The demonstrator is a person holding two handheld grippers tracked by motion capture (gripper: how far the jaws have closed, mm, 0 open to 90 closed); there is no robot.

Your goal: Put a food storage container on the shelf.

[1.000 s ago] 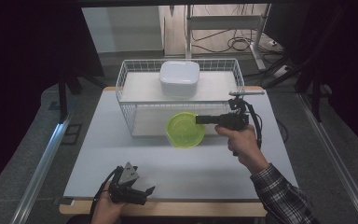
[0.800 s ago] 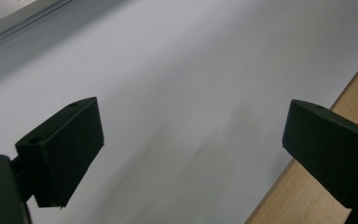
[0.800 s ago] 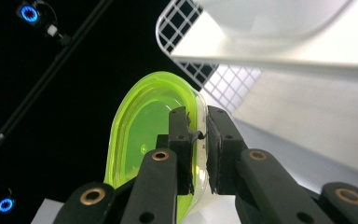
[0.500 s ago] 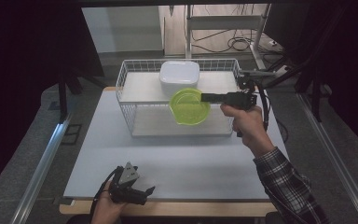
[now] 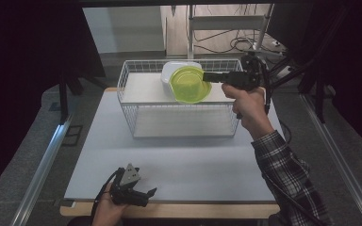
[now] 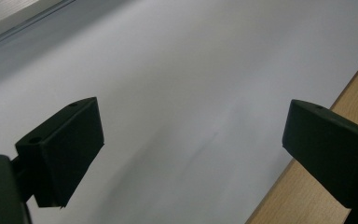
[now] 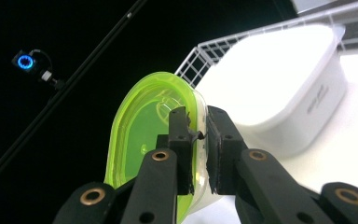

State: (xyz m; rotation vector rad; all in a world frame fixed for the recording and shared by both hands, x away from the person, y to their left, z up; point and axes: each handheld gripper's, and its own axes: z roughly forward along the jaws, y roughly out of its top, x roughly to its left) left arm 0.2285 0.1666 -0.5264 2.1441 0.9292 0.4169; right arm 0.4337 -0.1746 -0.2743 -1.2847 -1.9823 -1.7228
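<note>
A translucent green bowl (image 5: 188, 84) hangs tilted above the white wire basket (image 5: 141, 122), right in front of a white lidded container (image 5: 173, 69) that sits inside it. My right gripper (image 5: 208, 76) is shut on the green bowl's rim. In the right gripper view the green bowl (image 7: 142, 144) stands on edge, its rim pinched by my right gripper (image 7: 199, 135), with the white container (image 7: 279, 88) behind. My left gripper (image 5: 147, 193) rests open near the table's front edge, over bare white mat; its fingers (image 6: 70, 144) stand wide apart with nothing between them.
The white mat (image 5: 179, 165) covers the table, with the wooden edge (image 6: 307, 196) at the front. Black frame posts stand left and right of the table. A metal shelf and cables (image 5: 235, 42) lie beyond the basket.
My right gripper has lifted the green bowl from the mat in front of the basket, up and back over the basket, tilting it. The left gripper has stayed put.
</note>
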